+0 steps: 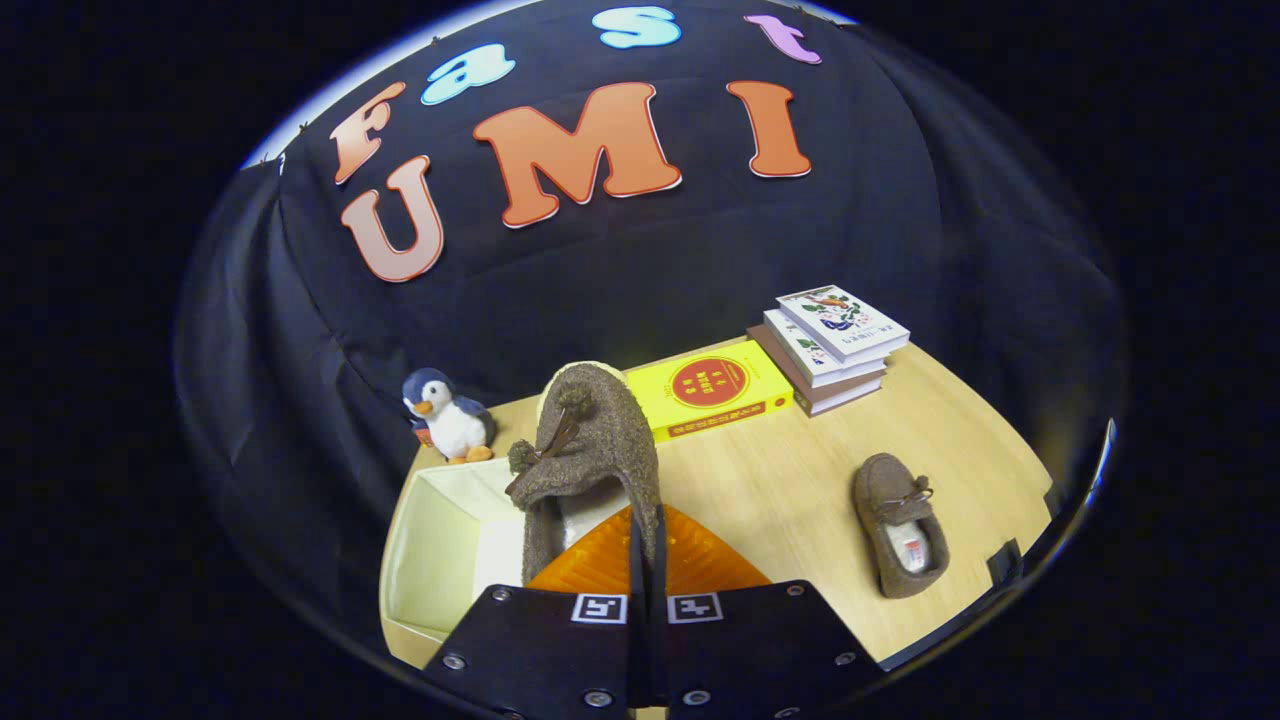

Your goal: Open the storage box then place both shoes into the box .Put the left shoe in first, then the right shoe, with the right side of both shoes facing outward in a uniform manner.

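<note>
My gripper (646,545) is shut on the heel rim of a brown fuzzy shoe (590,445), which hangs toe-forward just ahead of the fingers. Its toe with a small bow and pom-poms points away from me. The held shoe is above the right edge of the open cream storage box (440,545), whose inside lies below and left of the fingers. A second brown shoe (898,535) lies on the wooden table (790,490) to the right of the fingers, opening up, toe pointing away.
A penguin plush toy (447,417) stands behind the box at the table's far left. A yellow book (712,393) lies flat beyond the held shoe. A stack of three books (828,348) sits at the far right. The table's near right edge runs close to the second shoe.
</note>
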Demonstrator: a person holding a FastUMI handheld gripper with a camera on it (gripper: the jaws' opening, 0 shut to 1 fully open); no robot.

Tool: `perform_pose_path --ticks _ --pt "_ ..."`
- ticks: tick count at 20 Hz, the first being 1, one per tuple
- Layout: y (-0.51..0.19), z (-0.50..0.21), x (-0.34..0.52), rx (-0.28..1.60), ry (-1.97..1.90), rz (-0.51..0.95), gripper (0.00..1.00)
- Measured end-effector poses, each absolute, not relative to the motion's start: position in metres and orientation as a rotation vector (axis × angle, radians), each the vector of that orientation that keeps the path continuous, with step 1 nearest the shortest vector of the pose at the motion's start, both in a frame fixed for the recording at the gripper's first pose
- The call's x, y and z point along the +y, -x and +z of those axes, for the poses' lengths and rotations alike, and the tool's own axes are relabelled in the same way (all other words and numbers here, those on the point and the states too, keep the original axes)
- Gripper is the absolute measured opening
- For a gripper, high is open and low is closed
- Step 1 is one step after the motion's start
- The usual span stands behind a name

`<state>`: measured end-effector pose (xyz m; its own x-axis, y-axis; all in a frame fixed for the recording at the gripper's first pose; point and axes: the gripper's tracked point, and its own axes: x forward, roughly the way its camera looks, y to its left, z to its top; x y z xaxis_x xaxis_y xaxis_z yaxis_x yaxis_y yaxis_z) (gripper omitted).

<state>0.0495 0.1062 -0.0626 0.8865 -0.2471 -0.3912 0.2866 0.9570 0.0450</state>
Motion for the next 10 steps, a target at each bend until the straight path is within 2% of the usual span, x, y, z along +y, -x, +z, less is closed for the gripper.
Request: perform_pose_path --ticks 4,10 --pt "-0.069 -0.067 0.165 0.393 -0.113 -0.224 0.00" --pt "-0.097 -0.123 0.240 0.484 -0.135 -0.139 0.01"
